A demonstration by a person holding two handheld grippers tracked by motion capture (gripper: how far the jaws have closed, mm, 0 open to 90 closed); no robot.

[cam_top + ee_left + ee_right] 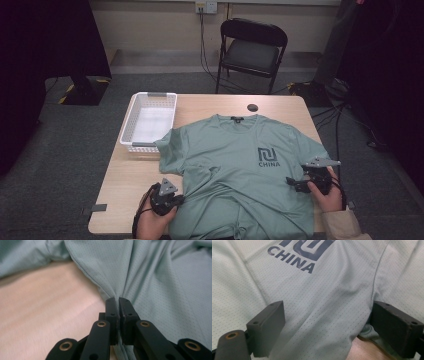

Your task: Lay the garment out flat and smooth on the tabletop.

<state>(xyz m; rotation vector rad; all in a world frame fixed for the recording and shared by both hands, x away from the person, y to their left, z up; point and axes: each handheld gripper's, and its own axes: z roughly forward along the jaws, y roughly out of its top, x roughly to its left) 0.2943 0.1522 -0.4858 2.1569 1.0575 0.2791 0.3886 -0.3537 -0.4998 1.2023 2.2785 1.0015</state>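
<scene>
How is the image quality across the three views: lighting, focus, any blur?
High view: table evenly lit, room edges fall into dark, T-shirt soft but readable. Left gripper view: fabric weave sharp at the left gripper, near linkage blurred. Right gripper view: print and weave crisp, nearest part of the right gripper soft; no glare.

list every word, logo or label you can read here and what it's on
"CHINA": dark capitals on the chest of the t-shirt, under a square dark logo that holds no readable letters; clearest in the right gripper view.
Neck label inside the collar: too small to read.
Wall socket behind the chair: no markings can be made out.
</scene>
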